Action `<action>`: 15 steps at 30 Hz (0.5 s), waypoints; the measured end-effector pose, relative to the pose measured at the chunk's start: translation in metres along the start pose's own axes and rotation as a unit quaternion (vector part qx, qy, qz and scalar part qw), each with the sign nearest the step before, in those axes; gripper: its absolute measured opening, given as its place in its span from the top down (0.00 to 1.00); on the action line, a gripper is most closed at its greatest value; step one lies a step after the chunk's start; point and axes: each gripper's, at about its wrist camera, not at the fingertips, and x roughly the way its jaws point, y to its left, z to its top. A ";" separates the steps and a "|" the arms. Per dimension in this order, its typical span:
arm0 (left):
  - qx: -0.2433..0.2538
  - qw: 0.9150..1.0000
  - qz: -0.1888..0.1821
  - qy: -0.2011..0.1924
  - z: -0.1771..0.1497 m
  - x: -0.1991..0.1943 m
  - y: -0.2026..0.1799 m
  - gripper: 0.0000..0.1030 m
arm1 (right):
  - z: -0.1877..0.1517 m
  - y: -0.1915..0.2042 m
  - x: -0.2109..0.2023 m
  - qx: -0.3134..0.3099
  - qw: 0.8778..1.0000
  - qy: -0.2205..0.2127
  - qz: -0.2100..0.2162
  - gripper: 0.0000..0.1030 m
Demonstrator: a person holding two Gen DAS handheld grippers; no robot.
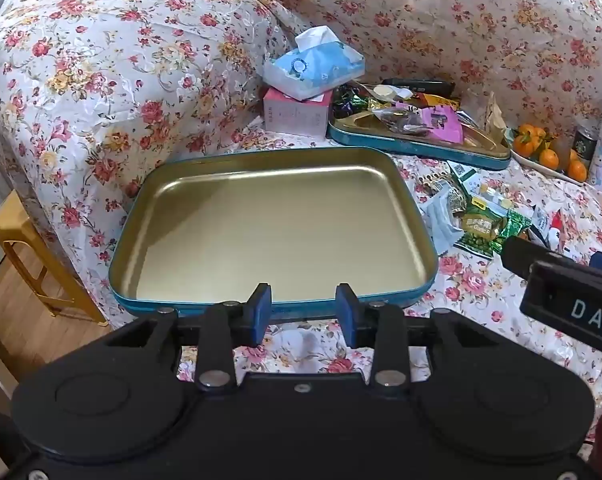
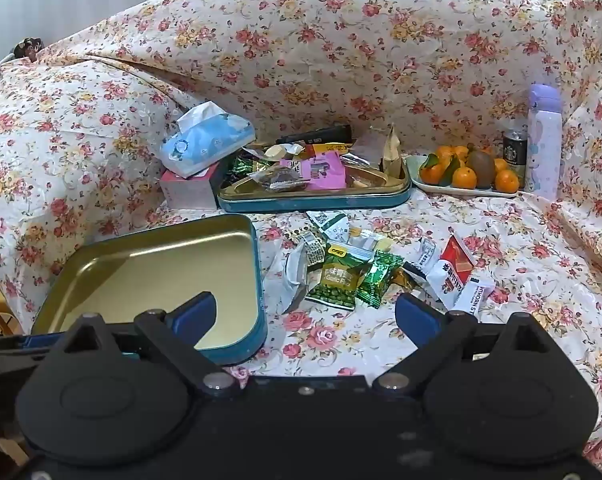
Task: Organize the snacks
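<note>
- Snacks in small crinkled wrappers point(image 2: 353, 276), green, white and red, are scattered on the flower-patterned sofa cover point(image 2: 501, 264), just right of an empty gold-lined blue tin tray point(image 2: 257, 280).
- Far left in the left wrist view, a yellow stool point(image 1: 25, 264) is seen beside the sofa.
- Left hand-held gripper point(image 1: 303, 312): its blue pads are held partly apart at the near rim of the empty tray, with nothing gripped.
- Behind the tray, a blue tissue pack point(image 2: 207, 142) is stacked on a pink box point(image 2: 189, 190).
- A second blue tin tray point(image 2: 317, 200), filled with wrapped sweets, lies further back.
- Right hand-held gripper point(image 2: 303, 314): its jaws are spread wide over the cover, nothing held.
- To the right, a pale plate of oranges point(image 2: 465, 178), a dark can point(image 2: 515, 152) and a lilac bottle point(image 2: 545, 140) are seen.
</note>
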 end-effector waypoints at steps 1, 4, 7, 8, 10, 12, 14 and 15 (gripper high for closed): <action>0.000 1.000 0.001 0.002 0.000 0.000 0.000 0.55 | 0.000 0.000 0.000 0.000 1.000 0.004 -0.002 0.02; 0.000 1.000 0.002 0.001 0.000 -0.001 0.000 0.55 | 0.001 0.000 0.000 0.000 1.000 0.004 -0.003 0.02; 0.001 1.000 0.004 -0.001 -0.003 0.001 -0.004 0.55 | -0.001 -0.001 -0.001 0.001 1.000 0.003 -0.002 0.02; 0.001 1.000 0.003 -0.001 -0.004 0.001 -0.003 0.55 | -0.001 -0.001 0.000 0.001 1.000 0.004 -0.002 0.02; 0.001 1.000 0.002 0.000 -0.006 0.001 -0.005 0.55 | 0.000 -0.003 -0.002 0.002 1.000 0.004 0.001 0.02; 0.001 1.000 0.000 0.005 -0.004 0.001 -0.004 0.55 | 0.000 -0.002 -0.001 0.003 1.000 0.003 0.002 0.02; 0.001 1.000 -0.002 0.006 -0.003 0.001 -0.004 0.55 | -0.001 -0.001 -0.001 0.003 1.000 0.002 0.003 0.02; 0.000 1.000 -0.003 0.007 -0.003 0.002 -0.002 0.55 | -0.001 -0.001 -0.001 0.003 1.000 0.002 0.003 0.02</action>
